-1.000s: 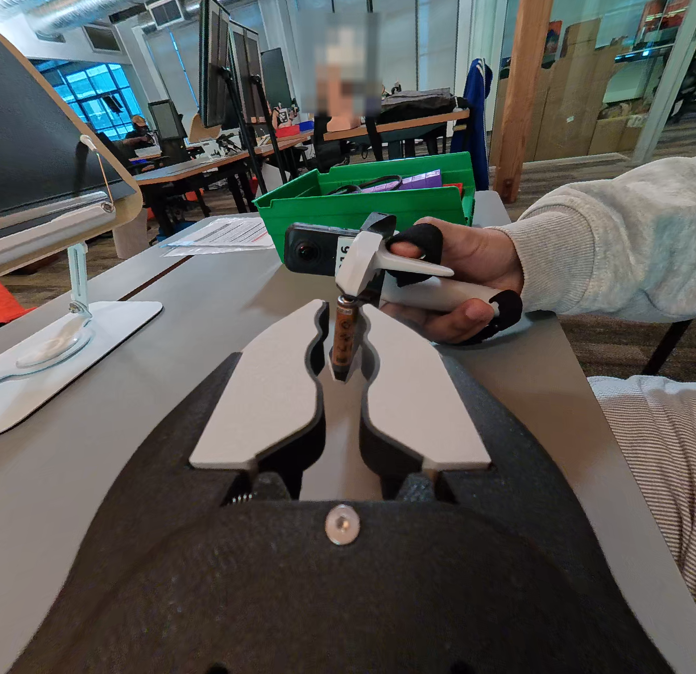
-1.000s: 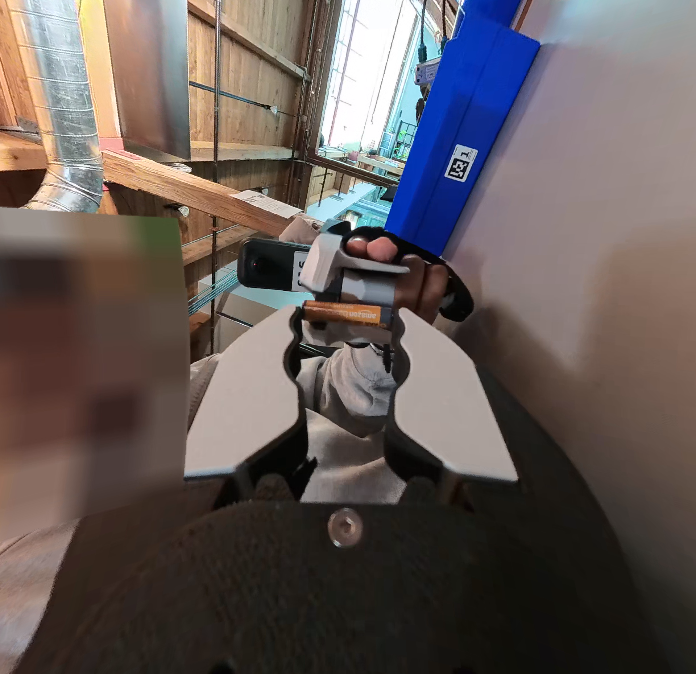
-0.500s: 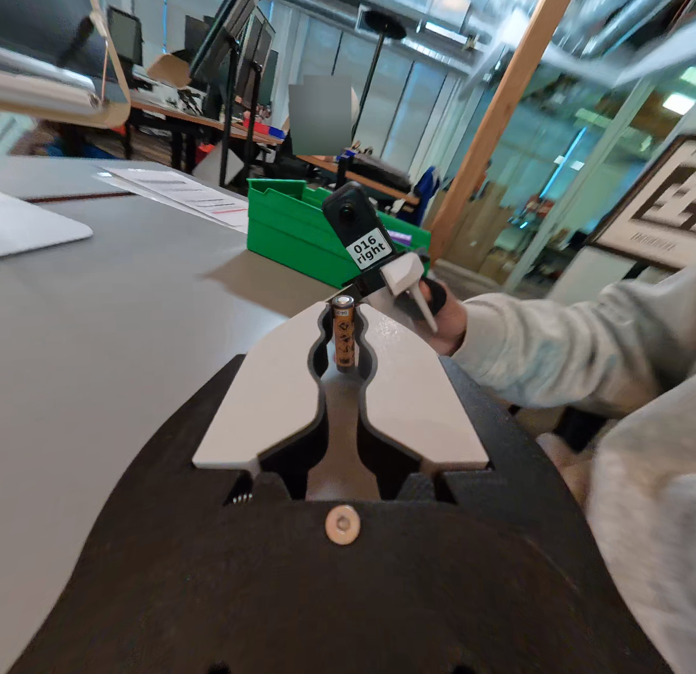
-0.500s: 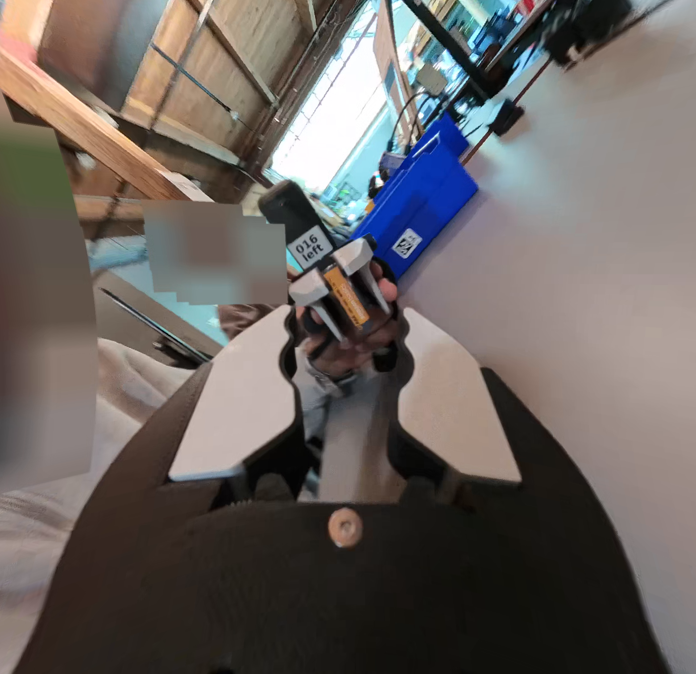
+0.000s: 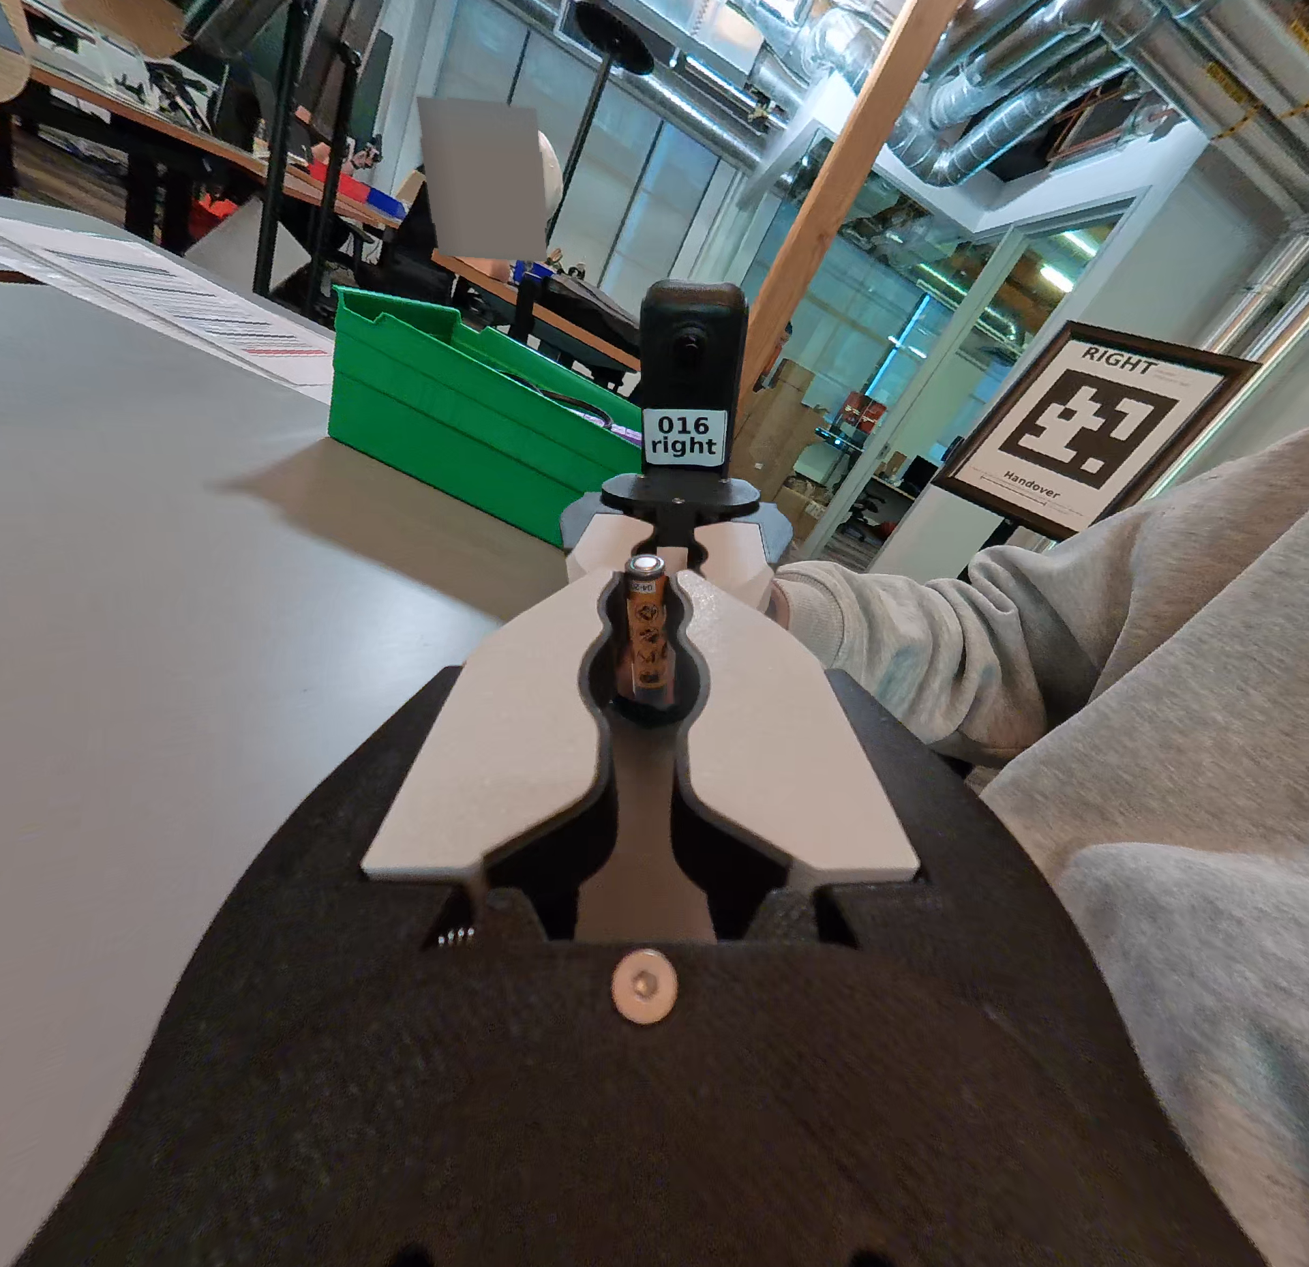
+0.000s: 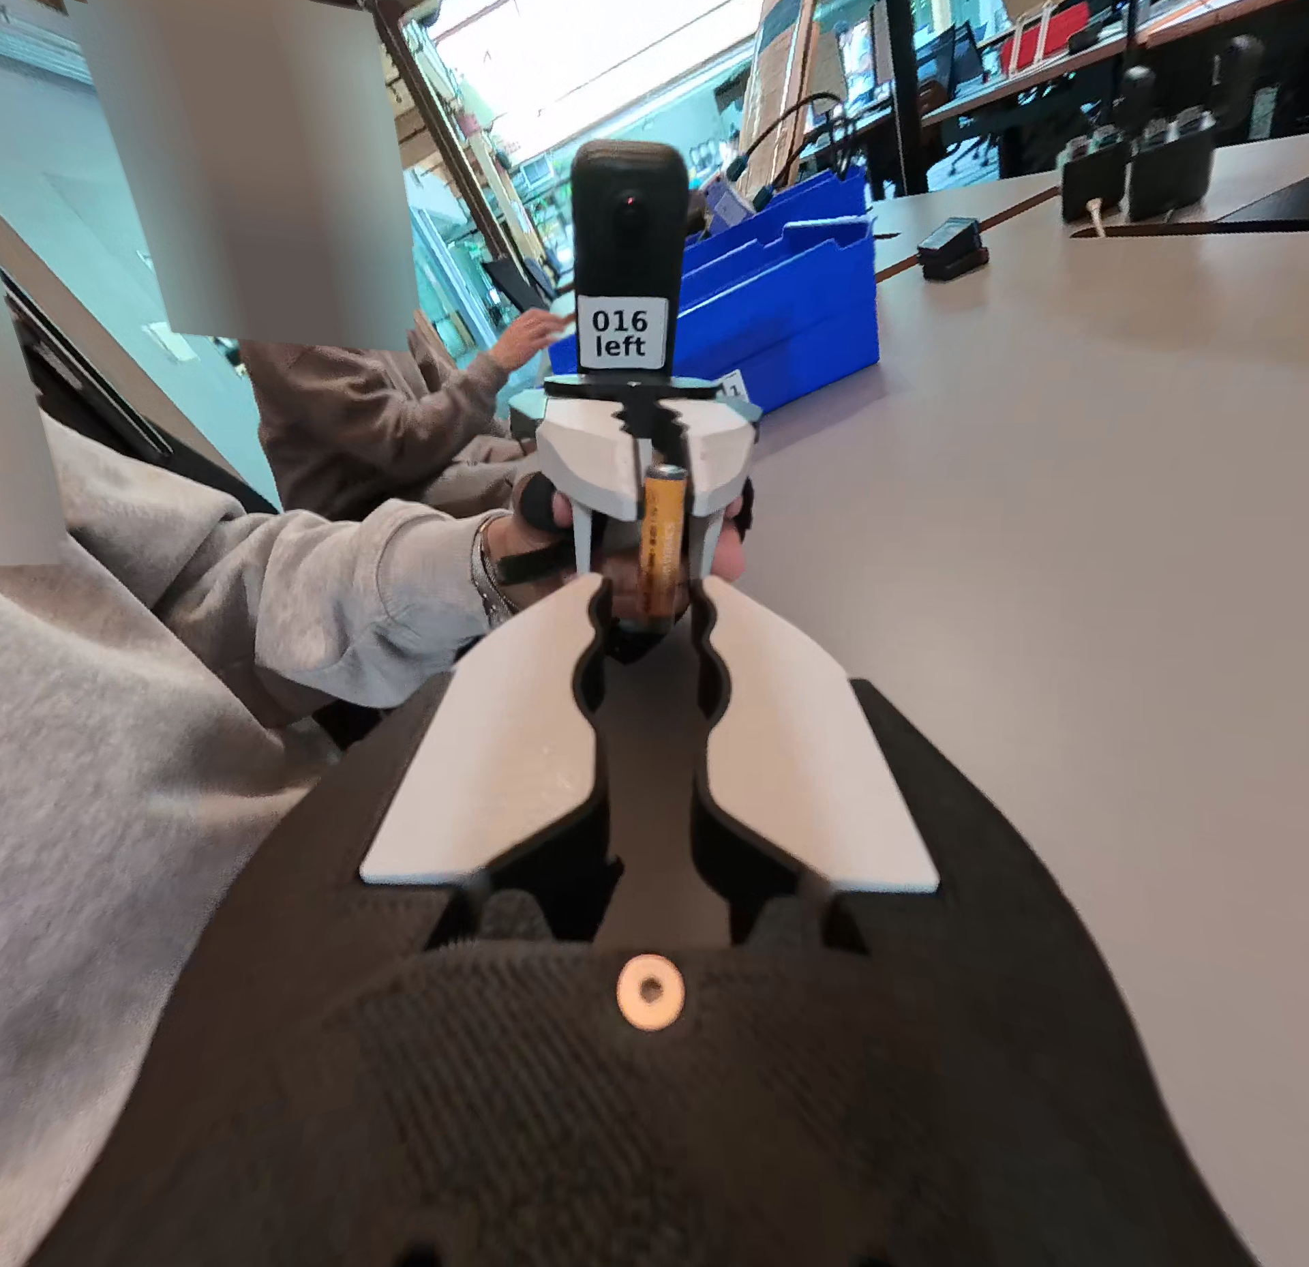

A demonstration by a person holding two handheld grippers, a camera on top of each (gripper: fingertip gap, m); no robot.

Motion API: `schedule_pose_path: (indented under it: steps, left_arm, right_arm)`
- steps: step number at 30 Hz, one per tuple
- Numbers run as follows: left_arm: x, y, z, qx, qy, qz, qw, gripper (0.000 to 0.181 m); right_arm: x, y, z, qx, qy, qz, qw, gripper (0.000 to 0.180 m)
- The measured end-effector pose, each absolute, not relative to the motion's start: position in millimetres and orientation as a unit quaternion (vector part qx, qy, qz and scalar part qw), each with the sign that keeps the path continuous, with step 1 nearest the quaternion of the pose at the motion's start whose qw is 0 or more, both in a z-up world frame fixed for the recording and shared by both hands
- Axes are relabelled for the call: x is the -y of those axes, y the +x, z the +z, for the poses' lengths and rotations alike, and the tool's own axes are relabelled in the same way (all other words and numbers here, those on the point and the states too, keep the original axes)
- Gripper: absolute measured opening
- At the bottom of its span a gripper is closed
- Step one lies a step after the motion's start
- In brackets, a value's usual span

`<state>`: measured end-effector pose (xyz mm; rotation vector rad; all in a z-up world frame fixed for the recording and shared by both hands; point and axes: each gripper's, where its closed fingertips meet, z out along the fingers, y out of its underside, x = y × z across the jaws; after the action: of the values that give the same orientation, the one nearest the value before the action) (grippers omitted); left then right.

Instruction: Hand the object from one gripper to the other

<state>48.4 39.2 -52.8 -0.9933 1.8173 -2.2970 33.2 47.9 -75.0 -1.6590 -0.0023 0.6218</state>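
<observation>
A small orange-and-black battery (image 5: 646, 627) stands upright between the white fingers of my left gripper (image 5: 641, 585), which is shut on it above the grey table (image 5: 177, 560). My right gripper (image 5: 669, 549) faces it head-on just beyond the battery, held by a hand in a grey sleeve. In the right wrist view my right gripper (image 6: 650, 585) is open and empty. The battery (image 6: 662, 546) sits just past its fingertips, clamped in the left gripper (image 6: 644, 468), whose holding hand shows behind it.
A green bin (image 5: 453, 411) stands on the table behind the right gripper, with papers (image 5: 177, 305) to its left. A blue bin (image 6: 779, 298) and small black devices (image 6: 953, 248) lie behind the left gripper. A framed marker sign (image 5: 1091, 418) stands at right. A seated person (image 6: 368, 418) reaches toward the blue bin. Only a small space, under 4 cm, lies between the two pairs of fingers.
Both grippers have swung round and levelled out, and now face each other head-on. The battery has stayed in the left gripper. The right gripper's tips are nearer to it than half a second ago.
</observation>
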Motion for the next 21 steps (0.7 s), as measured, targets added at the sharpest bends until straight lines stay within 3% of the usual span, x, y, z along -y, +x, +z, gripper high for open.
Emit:
schedule_pose_path:
  steps: [3,10,16,21]
  left_arm:
    - [-39,47,-51,-0.583,-0.317,-0.748,0.017,0.01]
    - [-40,49,-50,-0.577,-0.317,-0.752,0.033,0.011]
    - [-50,56,-46,-0.551,-0.335,-0.763,0.052,0.031]
    - [-55,57,-45,-0.533,-0.344,-0.772,0.036,0.031]
  right_arm:
    - [-50,30,-78,0.009,-0.738,0.255,0.625,0.012]
    - [-49,33,-78,-0.002,-0.738,0.254,0.626,0.011]
    - [-48,36,-73,-0.022,-0.723,0.277,0.632,0.011]
    - [-45,42,-67,-0.047,-0.706,0.301,0.639,0.011]
